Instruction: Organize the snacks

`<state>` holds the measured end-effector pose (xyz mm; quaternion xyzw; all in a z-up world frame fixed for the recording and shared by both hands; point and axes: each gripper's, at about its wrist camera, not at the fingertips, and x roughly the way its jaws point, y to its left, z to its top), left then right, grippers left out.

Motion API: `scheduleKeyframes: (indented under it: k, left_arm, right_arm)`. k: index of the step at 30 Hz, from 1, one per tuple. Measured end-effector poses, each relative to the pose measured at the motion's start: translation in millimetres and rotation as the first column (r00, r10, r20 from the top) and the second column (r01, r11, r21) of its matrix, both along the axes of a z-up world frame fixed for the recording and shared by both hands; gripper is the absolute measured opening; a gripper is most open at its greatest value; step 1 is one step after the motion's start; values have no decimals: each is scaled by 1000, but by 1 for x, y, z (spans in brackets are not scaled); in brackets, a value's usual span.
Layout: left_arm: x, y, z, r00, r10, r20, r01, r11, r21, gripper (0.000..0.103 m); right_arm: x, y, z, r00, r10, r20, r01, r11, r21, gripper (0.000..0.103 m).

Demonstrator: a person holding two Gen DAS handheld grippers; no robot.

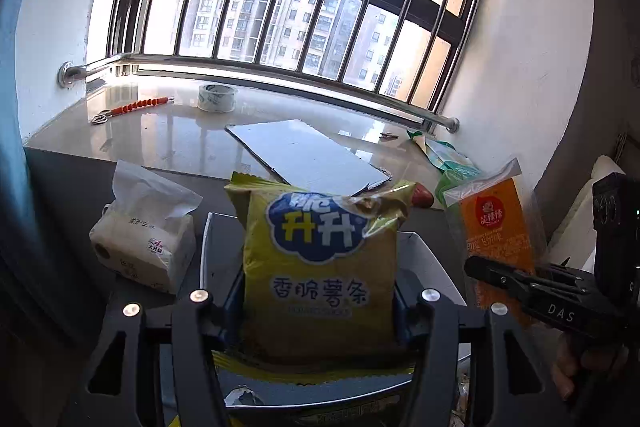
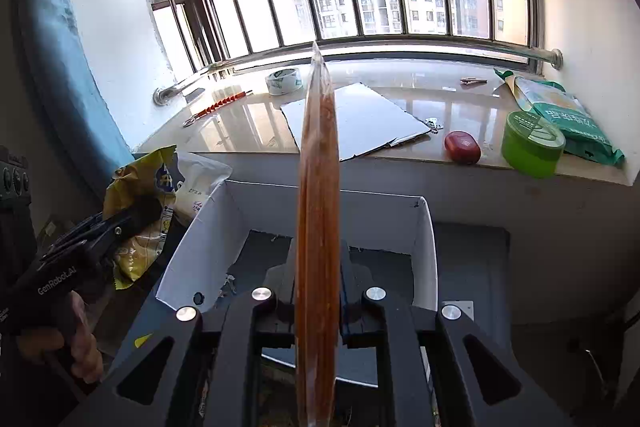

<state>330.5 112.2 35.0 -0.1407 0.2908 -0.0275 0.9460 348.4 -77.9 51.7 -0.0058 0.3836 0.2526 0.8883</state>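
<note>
Your left gripper (image 1: pixel 320 307) pinches the yellow chip bag (image 1: pixel 320 267) upright, frame centre, over the white box (image 1: pixel 424 255). Your right gripper (image 2: pixel 318 303) clamps the orange snack pack (image 2: pixel 318 227) edge-on, centre frame, above the same box. Tissue pack (image 1: pixel 144 247) sits left of the box.

Stone sill (image 2: pixel 400 99) carries tape roll (image 2: pixel 283 81), cardboard sheet (image 2: pixel 360 119), red case (image 2: pixel 462 146), green tin (image 2: pixel 532 143), green pouch (image 2: pixel 568 115).

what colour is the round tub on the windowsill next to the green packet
Bright green round plastic tub, with a darker green label on its lid; the right wrist view shows it best.
</note>
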Motion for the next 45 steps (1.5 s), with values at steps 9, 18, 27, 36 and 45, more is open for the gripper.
scheduleKeyframes:
  k: [9,18,27,36,45]
  left_arm:
    - [32,-5,-21,993,55,-100,-45,994,101,103]
    - [-42,-10,20,994,-15,111,2,993,118,103]
    - [-192,-42,18,971,-120,209,55,954,295,103]
    - [-284,-36,-51,991,-34,128,16,990,138,103]
    - [-300,-44,-60,993,-55,105,43,993,112,103]
  right_arm:
    - [45,-1,-17,995,-97,-32,97,995,1,103]
    - [-7,-29,27,985,-120,121,98,980,172,103]
    - [-146,-77,38,950,-85,299,54,992,110,103]
    - [-257,-127,-42,975,-153,163,127,979,159,103]
    - [-263,-148,-79,975,-218,32,207,958,201,103]
